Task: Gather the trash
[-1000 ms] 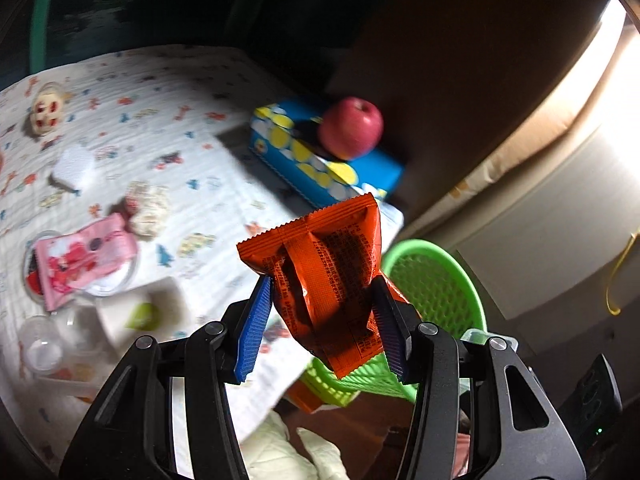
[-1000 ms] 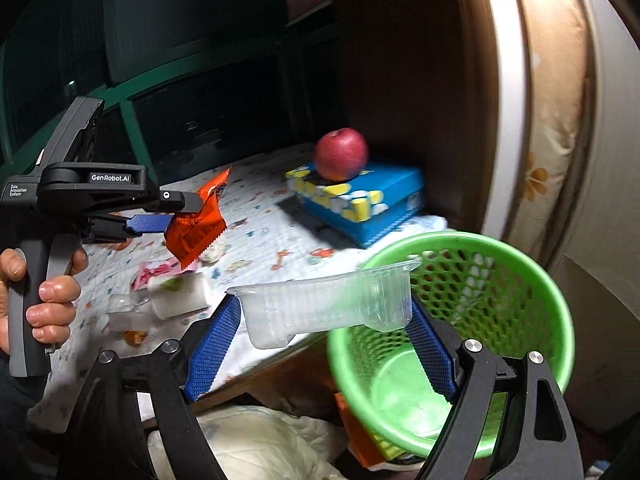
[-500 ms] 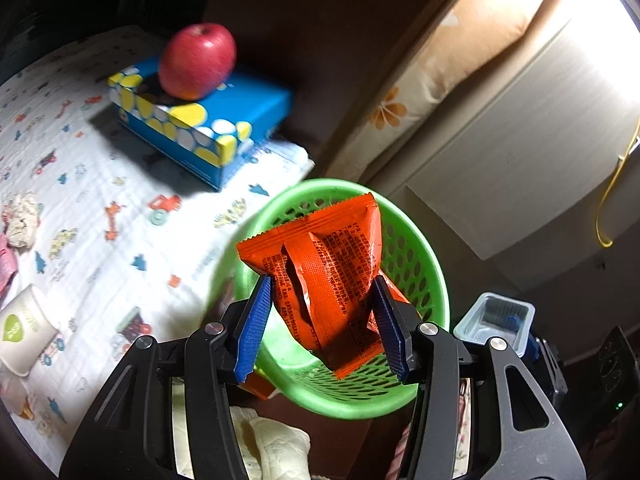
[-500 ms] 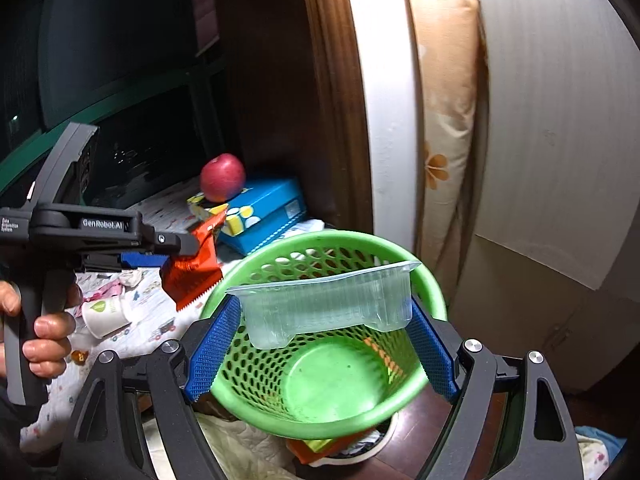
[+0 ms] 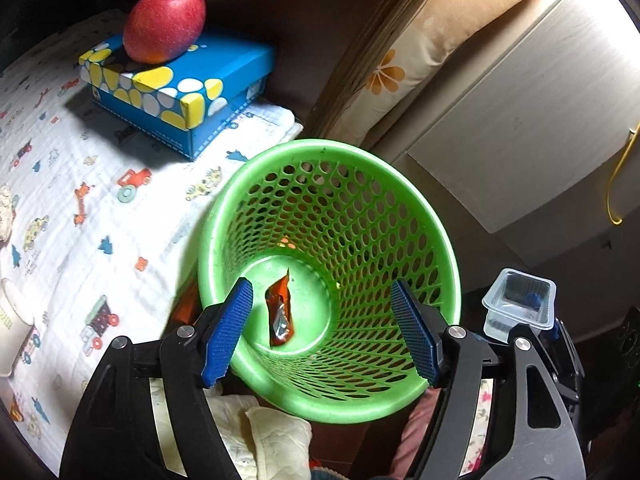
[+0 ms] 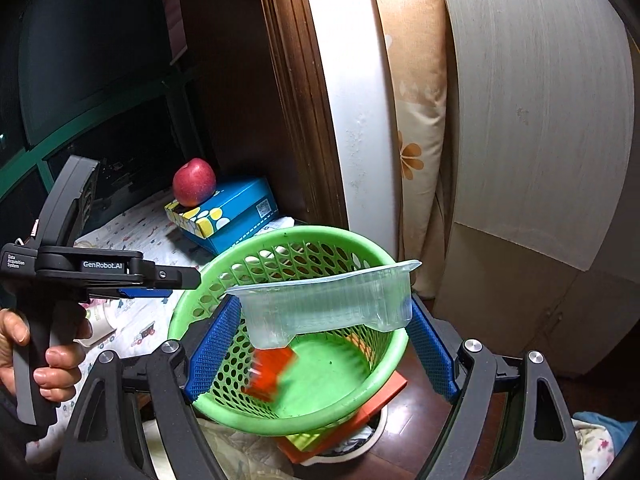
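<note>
- Left gripper (image 5: 322, 330): blue-padded jaws opening, spread wide, nothing between the pads; it hangs over the mouth of the basket, pointing down into it. A hand (image 6: 44, 354) holds its black handle, seen at the left of the right wrist view.
- Wrapper (image 5: 279, 312): orange-red snack packet, free of the jaws, seen low inside the basket near its floor; blurred in the right wrist view, so whether it rests on the floor cannot be told.
- Right gripper (image 6: 324, 346): blue pads clamped on the two ends of a tray, held just above the basket rim.
- Tray (image 6: 326, 304): clear plastic, empty, rim uppermost, slightly tilted; also visible at the right edge of the left wrist view.
- Basket (image 5: 424, 216): green plastic, perforated wall, standing just beside the edge of the cloth.
- Cloth (image 5: 80, 184): white, printed with small vehicles, covering the surface to the left of the basket.
- Box (image 5: 188, 88): blue with yellow and white spots, lying on the cloth beyond the basket.
- Apple (image 5: 164, 22): red, sitting on top of the box.
- Cup (image 5: 10, 328): white, lying at the left edge of the cloth.
</note>
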### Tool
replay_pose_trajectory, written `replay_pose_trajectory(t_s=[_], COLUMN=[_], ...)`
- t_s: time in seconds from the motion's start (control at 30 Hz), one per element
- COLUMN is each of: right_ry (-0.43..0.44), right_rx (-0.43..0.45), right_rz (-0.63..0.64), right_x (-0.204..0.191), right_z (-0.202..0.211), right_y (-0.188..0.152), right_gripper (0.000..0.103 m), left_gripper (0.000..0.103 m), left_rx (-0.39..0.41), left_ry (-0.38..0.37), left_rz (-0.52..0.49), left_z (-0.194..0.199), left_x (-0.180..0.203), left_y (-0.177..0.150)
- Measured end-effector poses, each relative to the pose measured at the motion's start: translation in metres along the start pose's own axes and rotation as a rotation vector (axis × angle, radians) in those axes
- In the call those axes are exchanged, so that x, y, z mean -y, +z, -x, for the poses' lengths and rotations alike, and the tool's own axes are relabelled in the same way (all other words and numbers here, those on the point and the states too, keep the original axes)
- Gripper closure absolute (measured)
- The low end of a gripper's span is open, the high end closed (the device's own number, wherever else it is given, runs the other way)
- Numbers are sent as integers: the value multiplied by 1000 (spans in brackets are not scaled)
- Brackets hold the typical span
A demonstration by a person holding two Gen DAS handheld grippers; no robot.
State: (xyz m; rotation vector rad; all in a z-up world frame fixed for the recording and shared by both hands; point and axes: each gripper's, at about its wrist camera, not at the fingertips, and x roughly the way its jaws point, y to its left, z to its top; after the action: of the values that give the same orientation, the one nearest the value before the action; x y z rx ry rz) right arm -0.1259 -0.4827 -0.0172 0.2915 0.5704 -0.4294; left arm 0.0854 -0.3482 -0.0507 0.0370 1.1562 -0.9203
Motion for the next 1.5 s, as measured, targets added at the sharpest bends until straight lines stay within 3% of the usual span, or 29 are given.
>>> replay_pose_trajectory(t_s=[0.67, 0.8, 1.17, 1.5], right_ry=[41, 52, 71, 174], right_rx=[-127, -139, -109, -101], right_rz=[27, 18, 25, 104], right_x=[-41, -43, -63, -122], right_z=[-74, -83, -72, -63], right_y=[-2, -4, 1, 4], right_gripper=[23, 17, 17, 17], left_gripper=[29, 28, 25, 25], left_rx=[199, 239, 317, 353], left_ry=[211, 251, 386, 492], left_rz=[87, 120, 253, 370], left_z=[105, 128, 187, 233], left_x=[-87, -108, -181, -241], left_y=[-27, -36, -79, -121])
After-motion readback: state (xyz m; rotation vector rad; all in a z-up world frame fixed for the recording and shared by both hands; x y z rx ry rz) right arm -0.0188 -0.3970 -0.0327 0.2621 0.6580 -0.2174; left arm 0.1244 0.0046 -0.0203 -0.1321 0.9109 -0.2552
